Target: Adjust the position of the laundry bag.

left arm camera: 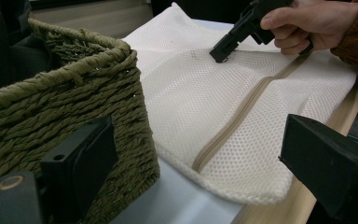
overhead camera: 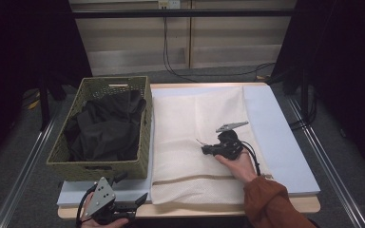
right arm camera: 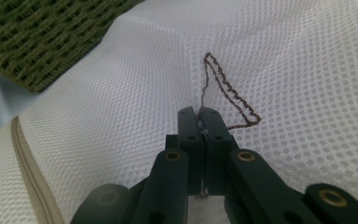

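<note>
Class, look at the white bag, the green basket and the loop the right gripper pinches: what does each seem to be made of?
White bag: fine mesh fabric, likely synthetic, seen in its regular small holes; matte, with a beige zipper.
Green basket: twisted, woven cord or grass-like fibre, rough and dull.
Loop: thin brown thread or yarn, slightly fuzzy, pinched in the shut right gripper.

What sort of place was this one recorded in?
Probably a lab or studio recording bench, not a home laundry: a table ringed by dark curtains, loose cables along the back wall, and a woven basket beside a mesh laundry bag.
</note>
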The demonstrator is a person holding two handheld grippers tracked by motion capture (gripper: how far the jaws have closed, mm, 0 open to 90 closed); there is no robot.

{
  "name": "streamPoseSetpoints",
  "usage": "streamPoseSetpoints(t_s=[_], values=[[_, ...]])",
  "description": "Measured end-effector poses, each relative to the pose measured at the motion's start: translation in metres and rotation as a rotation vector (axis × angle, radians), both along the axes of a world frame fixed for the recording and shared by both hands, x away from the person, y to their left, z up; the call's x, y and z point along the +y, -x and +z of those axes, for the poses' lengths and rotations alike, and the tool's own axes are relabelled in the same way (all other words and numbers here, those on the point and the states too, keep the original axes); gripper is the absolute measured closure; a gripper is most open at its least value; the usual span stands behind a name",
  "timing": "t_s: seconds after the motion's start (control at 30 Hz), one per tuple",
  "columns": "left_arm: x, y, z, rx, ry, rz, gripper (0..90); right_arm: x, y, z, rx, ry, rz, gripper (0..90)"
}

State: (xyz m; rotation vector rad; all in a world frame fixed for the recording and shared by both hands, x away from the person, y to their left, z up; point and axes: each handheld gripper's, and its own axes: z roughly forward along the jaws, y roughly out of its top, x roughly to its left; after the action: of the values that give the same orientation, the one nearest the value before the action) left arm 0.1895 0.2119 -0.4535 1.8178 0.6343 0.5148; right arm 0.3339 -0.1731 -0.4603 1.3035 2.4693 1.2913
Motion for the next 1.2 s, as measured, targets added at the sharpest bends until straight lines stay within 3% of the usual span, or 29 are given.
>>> streamPoseSetpoints(t_s=[0.2, 0.37, 0.57, 0.67, 0.77, 0.87, 0.9, 1.03, 1.2], values=[[0.000, 0.000, 0.000, 0.003, -0.004, -0.006, 10.4, 0.015, 0.003, 0.003, 0.010, 0.011, 0.003, 88.4], [0.001, 0.000, 0.000, 0.000, -0.002, -0.002, 10.3, 0.016, 0.007, 0.005, 0.018, 0.017, -0.002, 88.4], [0.000, 0.000, 0.000, 0.002, -0.004, -0.003, 10.4, 0.015, 0.007, -0.011, 0.004, 0.057, 0.011, 86.7], [-0.001, 0.000, -0.001, 0.005, 0.000, 0.000, 10.3, 0.016, 0.006, -0.015, -0.009, 0.075, 0.006, 76.5], [0.000, 0.000, -0.001, 0.010, -0.011, -0.007, 10.9, 0.015, 0.006, -0.017, -0.016, 0.078, 0.022, 58.3], [0.000, 0.000, -0.001, 0.013, -0.013, -0.008, 10.9, 0.014, 0.007, -0.016, -0.046, 0.083, 0.016, 50.4], [0.000, -0.001, -0.001, 0.015, -0.007, -0.009, 10.8, 0.011, 0.008, -0.013, -0.056, 0.074, 0.018, 43.5], [0.002, -0.002, -0.002, 0.022, -0.009, -0.002, 10.7, 0.001, 0.008, -0.008, -0.074, 0.067, 0.007, 35.9], [0.002, -0.002, -0.003, 0.024, -0.003, 0.001, 10.6, -0.013, 0.011, -0.004, -0.086, 0.050, -0.004, 33.3]])
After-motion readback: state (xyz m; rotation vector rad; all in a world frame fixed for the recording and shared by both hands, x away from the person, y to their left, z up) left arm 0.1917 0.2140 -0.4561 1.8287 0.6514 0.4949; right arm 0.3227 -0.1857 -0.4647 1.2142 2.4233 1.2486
